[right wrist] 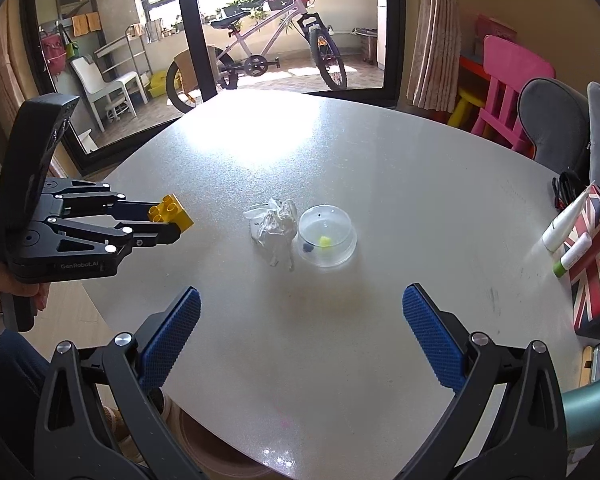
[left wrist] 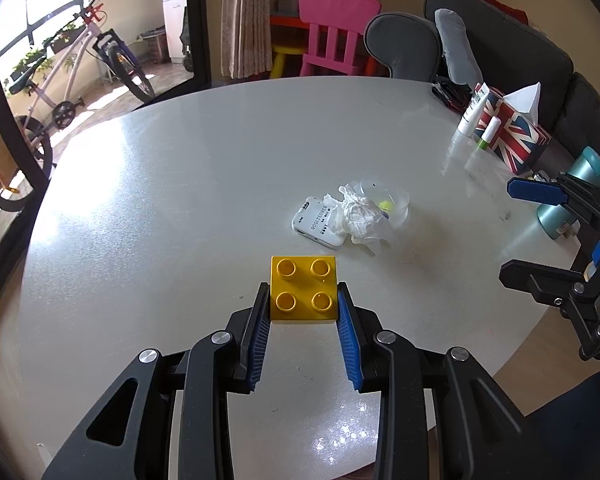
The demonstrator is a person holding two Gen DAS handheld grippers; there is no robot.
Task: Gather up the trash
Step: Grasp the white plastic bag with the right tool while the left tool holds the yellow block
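Observation:
A yellow four-stud toy brick (left wrist: 303, 290) is pinched between the blue pads of my left gripper (left wrist: 303, 300), lifted above the grey table (left wrist: 180, 200). From the right wrist view the same brick (right wrist: 171, 211) hangs at the left in the left gripper (right wrist: 176, 224). A crumpled white tissue (left wrist: 360, 216) lies mid-table, partly on a small white device (left wrist: 318, 227) and beside a clear plastic lid (left wrist: 392, 202) with a yellow bit under it. My right gripper (right wrist: 302, 312) is open and empty, short of the tissue (right wrist: 274, 228) and lid (right wrist: 327, 236).
A Union Jack tissue box (left wrist: 512, 132) with tubes (left wrist: 470, 116) leaning on it stands at the table's right edge, next to a teal bottle (left wrist: 572, 192). A phone (right wrist: 598, 362) lies near the right edge. Chairs stand behind the table. A round bin (right wrist: 220, 452) sits below the near edge.

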